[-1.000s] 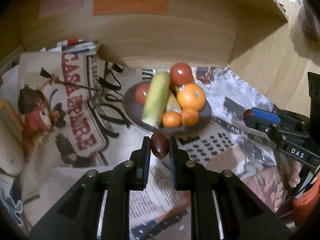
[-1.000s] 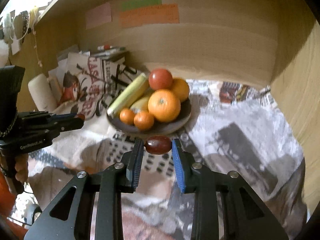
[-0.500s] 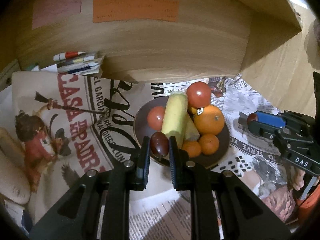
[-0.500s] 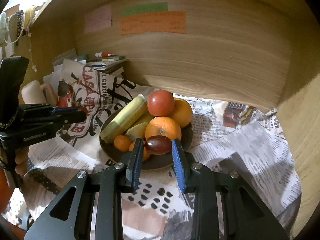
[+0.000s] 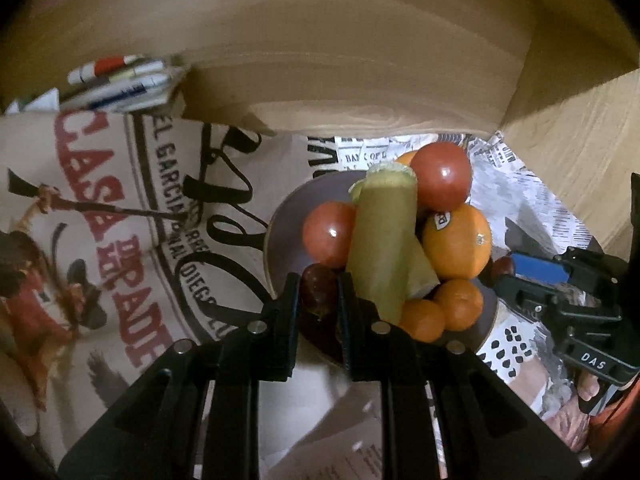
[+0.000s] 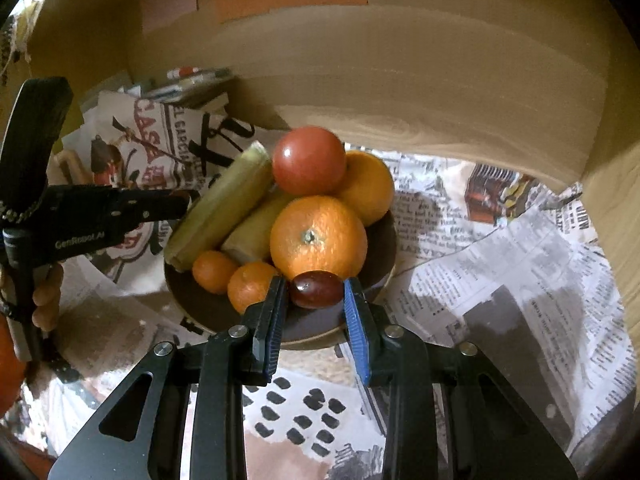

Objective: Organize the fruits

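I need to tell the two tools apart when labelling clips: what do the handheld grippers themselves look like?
Both are black, angular two-finger grippers with cut-out arms and silver bolts. The left gripper has all-black finger pads and white "GenRobot.AI" lettering on its side, seen from the right wrist view. The right gripper has blue finger pads and a white "DAS" marking, seen from the left wrist view.

2 dark grapes (image 5: 318, 293) (image 6: 316, 289) over heaped plate (image 6: 384, 240)

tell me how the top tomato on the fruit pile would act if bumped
The top tomato is round and glossy, perched on two oranges, so it would probably roll off easily. Its smooth skin looks slippery, and it likely bruises under a hard squeeze.
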A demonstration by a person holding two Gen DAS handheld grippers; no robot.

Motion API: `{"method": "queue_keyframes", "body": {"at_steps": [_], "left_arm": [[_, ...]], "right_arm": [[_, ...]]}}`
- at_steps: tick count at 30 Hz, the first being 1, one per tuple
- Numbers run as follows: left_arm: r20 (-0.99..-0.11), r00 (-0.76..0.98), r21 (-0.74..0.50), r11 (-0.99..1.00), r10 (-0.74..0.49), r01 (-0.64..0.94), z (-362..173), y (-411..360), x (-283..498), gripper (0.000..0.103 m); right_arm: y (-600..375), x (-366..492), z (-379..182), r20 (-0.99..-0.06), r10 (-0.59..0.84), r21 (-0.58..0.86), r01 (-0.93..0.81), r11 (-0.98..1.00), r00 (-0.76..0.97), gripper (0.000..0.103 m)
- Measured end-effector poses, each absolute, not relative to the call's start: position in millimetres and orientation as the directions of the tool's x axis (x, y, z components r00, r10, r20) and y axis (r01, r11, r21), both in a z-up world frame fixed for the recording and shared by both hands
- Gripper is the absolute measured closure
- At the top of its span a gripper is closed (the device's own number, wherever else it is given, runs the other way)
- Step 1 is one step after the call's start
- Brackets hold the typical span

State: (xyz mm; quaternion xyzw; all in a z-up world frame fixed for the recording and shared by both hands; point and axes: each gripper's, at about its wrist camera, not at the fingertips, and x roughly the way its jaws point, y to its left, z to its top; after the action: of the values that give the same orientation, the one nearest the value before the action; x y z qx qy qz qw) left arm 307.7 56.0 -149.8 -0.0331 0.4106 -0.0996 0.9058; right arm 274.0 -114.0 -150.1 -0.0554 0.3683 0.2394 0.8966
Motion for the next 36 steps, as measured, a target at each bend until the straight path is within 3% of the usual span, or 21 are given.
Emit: {"method": "queue_keyframes", "body": {"at_steps": [10, 17, 20, 26, 36], "left_arm": [[-0.762, 0.612, -0.158, 0.977, -0.212, 0.142, -162, 60, 315, 0.085], [-0.740, 0.648, -0.122, 0.983, -0.181, 0.135, -152, 59, 305, 0.073], [-0.722, 0.667, -0.138, 0.982, -0.186, 0.126, -141, 63, 295, 0.073], [-0.631, 0.761, -0.120, 0.988, -0.149, 0.094, -98, 68, 258, 0.073], [-0.403, 0.910, -0.075, 0.995, -0.095, 0.070, -19, 53, 168, 0.073]], "right_arm": [[-109, 280, -161, -0.721, 0.394, 0.098, -0.479, 0.873, 0.570, 0.076], [-112, 275, -152, -0.701, 0.390, 0.089, -0.470, 0.878, 0.597, 0.059], [-114, 270, -142, -0.679, 0.389, 0.078, -0.466, 0.881, 0.622, 0.059], [-123, 248, -110, -0.601, 0.403, 0.076, -0.453, 0.888, 0.690, 0.059], [-135, 181, -35, -0.377, 0.420, 0.047, -0.436, 0.899, 0.825, 0.058]]}}
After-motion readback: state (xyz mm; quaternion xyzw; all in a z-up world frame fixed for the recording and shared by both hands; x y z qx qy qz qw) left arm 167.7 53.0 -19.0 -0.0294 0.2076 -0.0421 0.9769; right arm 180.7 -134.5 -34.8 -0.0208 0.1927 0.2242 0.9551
